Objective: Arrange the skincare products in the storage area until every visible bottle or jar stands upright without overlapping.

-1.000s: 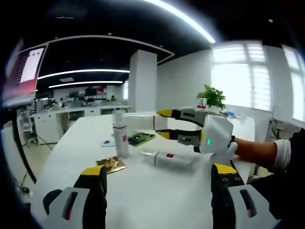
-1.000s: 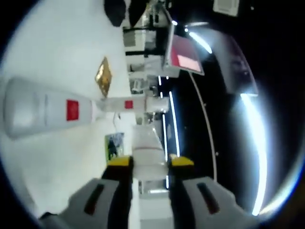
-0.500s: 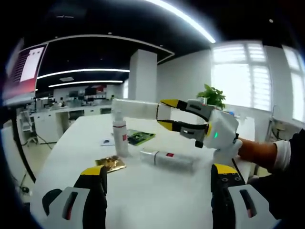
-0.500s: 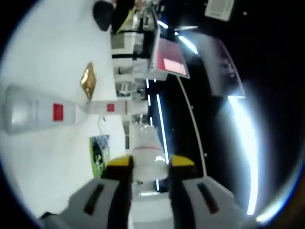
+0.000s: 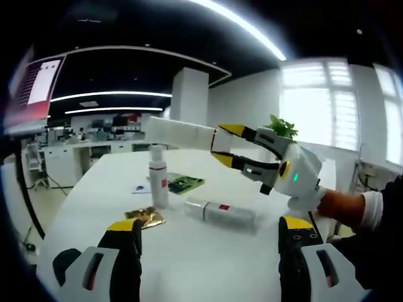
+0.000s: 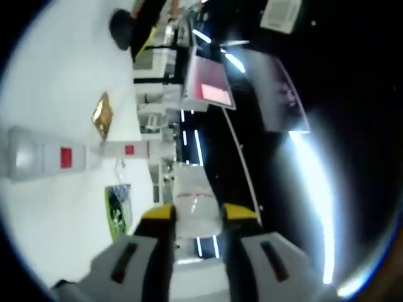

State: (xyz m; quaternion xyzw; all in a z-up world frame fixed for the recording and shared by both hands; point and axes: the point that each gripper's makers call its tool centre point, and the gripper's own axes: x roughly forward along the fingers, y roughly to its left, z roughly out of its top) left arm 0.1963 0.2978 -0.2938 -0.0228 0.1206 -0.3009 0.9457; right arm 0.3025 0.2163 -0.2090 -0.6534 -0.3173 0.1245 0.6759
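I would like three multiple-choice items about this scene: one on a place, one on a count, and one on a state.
1. Where is the gold packet?
A. on the white table, near the foot of the standing bottle
B. between the left gripper's jaws
C. on top of the lying bottle

2. How many bottles rest on the table?
A. one
B. two
C. four

3. What is the state of the right gripper?
A. open and empty
B. lying on the table
C. shut on a white bottle, held in the air

Answers: 1 A, the packet lies flat by the upright bottle; 2 B, one stands and one lies; 3 C, both jaws press the raised bottle.
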